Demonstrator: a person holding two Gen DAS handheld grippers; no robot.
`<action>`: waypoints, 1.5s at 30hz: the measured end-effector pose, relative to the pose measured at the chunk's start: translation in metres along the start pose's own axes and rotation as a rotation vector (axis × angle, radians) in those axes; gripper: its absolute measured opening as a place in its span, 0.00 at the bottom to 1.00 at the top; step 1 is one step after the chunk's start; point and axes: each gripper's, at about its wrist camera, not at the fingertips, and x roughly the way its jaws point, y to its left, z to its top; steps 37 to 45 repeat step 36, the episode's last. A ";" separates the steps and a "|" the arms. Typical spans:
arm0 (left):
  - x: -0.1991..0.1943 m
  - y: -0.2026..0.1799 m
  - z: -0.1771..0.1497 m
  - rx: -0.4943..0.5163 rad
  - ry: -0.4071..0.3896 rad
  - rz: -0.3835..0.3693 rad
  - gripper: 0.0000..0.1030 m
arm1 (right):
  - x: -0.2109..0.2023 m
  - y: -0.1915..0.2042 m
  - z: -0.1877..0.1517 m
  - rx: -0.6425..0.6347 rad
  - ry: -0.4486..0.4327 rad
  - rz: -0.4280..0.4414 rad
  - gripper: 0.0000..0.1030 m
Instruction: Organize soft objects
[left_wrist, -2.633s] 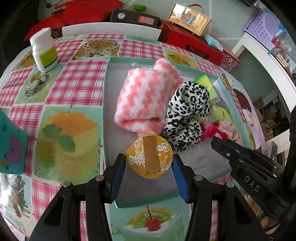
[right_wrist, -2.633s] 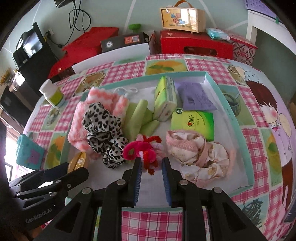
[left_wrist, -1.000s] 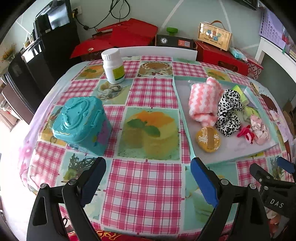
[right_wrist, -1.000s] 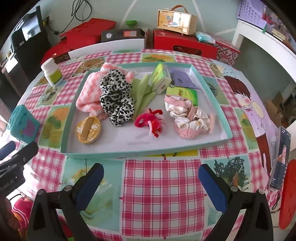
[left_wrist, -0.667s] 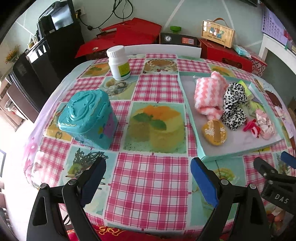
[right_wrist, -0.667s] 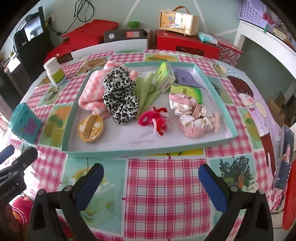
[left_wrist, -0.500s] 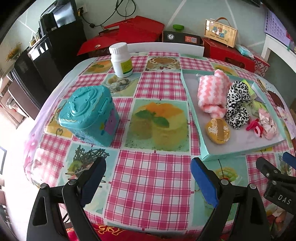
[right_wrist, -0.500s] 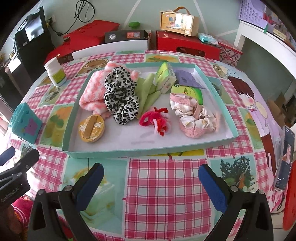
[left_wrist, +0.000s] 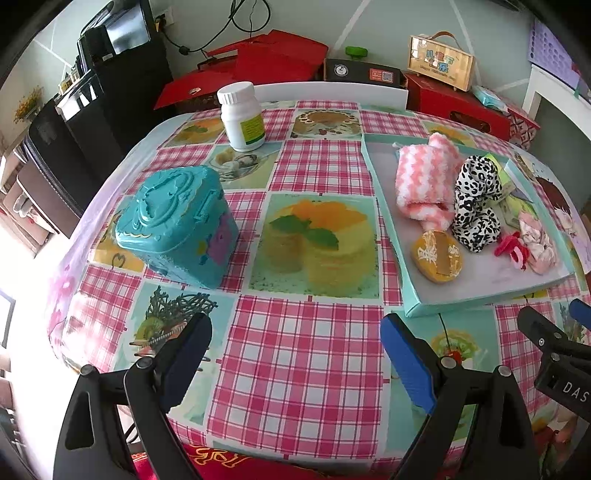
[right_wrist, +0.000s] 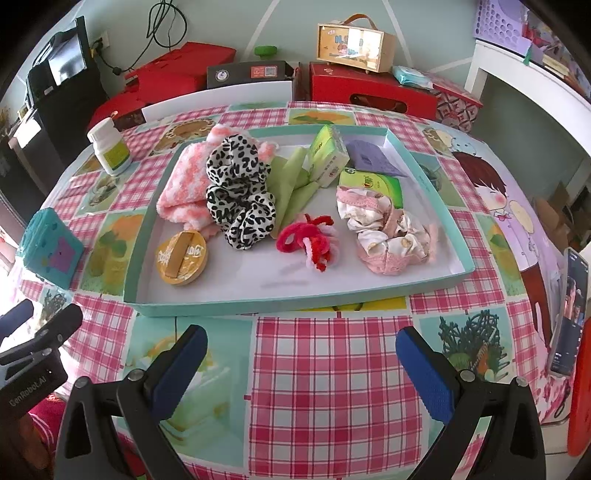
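A teal tray (right_wrist: 295, 304) (left_wrist: 388, 236) on the checked tablecloth holds a pink-and-white fluffy cloth (right_wrist: 181, 184) (left_wrist: 421, 181), a leopard-print scrunchie (right_wrist: 238, 192) (left_wrist: 476, 203), a red and pink hair tie (right_wrist: 310, 240) (left_wrist: 511, 249), a floral pink scrunchie (right_wrist: 388, 232) (left_wrist: 535, 240), green cloth (right_wrist: 295, 184), tissue packs (right_wrist: 328, 155) and a round gold tin (right_wrist: 181, 256) (left_wrist: 436, 254). My left gripper (left_wrist: 295, 343) is open over the table's near edge, left of the tray. My right gripper (right_wrist: 301, 350) is open in front of the tray, holding nothing.
A teal plastic box (left_wrist: 177, 225) (right_wrist: 50, 247) sits left of the tray, with a white pill bottle (left_wrist: 242, 116) (right_wrist: 110, 147) behind it. Red boxes (right_wrist: 365, 92) and a wooden case (right_wrist: 354, 40) line the far side. A phone (right_wrist: 567, 310) lies at the right table edge.
The left gripper let go of the gold tin, which now lies in the tray. Both grippers opened wide and drew back to the table's near edge.
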 end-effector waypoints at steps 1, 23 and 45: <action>0.000 0.000 0.000 0.003 0.000 -0.002 0.90 | 0.000 0.000 0.000 0.000 -0.001 -0.001 1.00; -0.001 0.000 -0.001 0.011 -0.004 -0.012 0.90 | 0.001 -0.002 0.000 0.016 0.003 0.005 1.00; -0.002 -0.001 -0.001 0.008 -0.010 -0.018 0.90 | 0.003 -0.004 0.000 0.018 0.008 0.003 1.00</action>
